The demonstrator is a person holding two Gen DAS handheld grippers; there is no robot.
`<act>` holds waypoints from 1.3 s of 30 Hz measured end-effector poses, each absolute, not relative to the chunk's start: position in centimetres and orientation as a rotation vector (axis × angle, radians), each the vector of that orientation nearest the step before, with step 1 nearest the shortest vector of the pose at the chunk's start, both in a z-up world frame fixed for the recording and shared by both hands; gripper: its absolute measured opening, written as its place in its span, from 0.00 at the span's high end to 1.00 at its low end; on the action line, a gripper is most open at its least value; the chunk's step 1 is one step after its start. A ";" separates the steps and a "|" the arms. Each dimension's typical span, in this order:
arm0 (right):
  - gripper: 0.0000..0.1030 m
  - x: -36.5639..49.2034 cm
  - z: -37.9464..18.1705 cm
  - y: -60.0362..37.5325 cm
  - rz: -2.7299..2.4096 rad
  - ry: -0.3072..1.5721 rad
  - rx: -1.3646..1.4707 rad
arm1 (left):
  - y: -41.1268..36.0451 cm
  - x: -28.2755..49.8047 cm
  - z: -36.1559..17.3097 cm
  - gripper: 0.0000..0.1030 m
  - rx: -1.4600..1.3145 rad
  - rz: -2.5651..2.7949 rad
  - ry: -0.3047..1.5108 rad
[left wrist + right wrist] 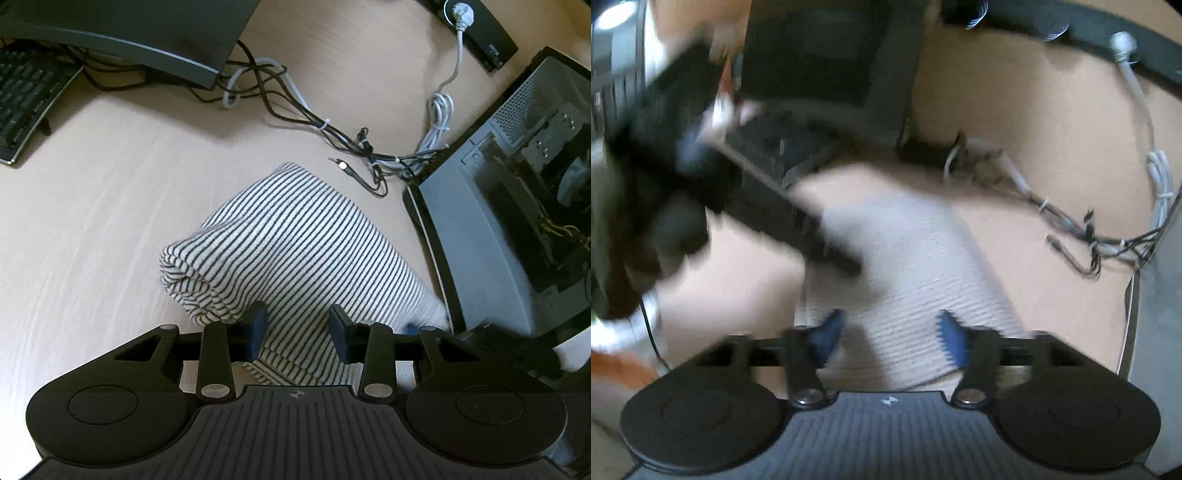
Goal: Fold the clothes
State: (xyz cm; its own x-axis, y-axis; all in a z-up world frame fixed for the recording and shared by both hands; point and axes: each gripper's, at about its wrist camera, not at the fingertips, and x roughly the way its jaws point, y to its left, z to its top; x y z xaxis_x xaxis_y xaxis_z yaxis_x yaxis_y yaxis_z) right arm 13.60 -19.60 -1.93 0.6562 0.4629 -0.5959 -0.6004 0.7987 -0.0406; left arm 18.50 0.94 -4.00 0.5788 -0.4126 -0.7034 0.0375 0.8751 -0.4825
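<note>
The striped garment (295,251) is judged nearly folded, lying bundled near the desk's (110,221) computer-case edge, both grippers (298,332) (888,339) parted, gripping nothing.

Folded garment (295,243) on desk (110,206), computer case (517,221) right, cables (332,129) behind (keyboard (26,99) far left)

black grippers (297,332), blue finger pads (951,338)

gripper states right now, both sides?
Left gripper: open, fingers either side of the striped garment, not clamped.
Right gripper: open over the same garment, holding nothing; view blurred.
</note>
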 end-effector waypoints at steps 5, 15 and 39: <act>0.00 16.8 -1.7 -20.9 0.480 0.609 -0.147 | 0.9 18.5 -4.0 0.60 -0.438 -0.260 0.920; 0.09 20.2 -7.6 -18.6 0.464 0.763 -0.090 | 1.8 17.9 -3.9 0.59 -0.483 -0.266 0.917; 0.05 18.6 -3.7 -19.2 0.579 0.794 -0.165 | 1.8 14.0 -7.3 0.32 -0.698 -0.154 0.968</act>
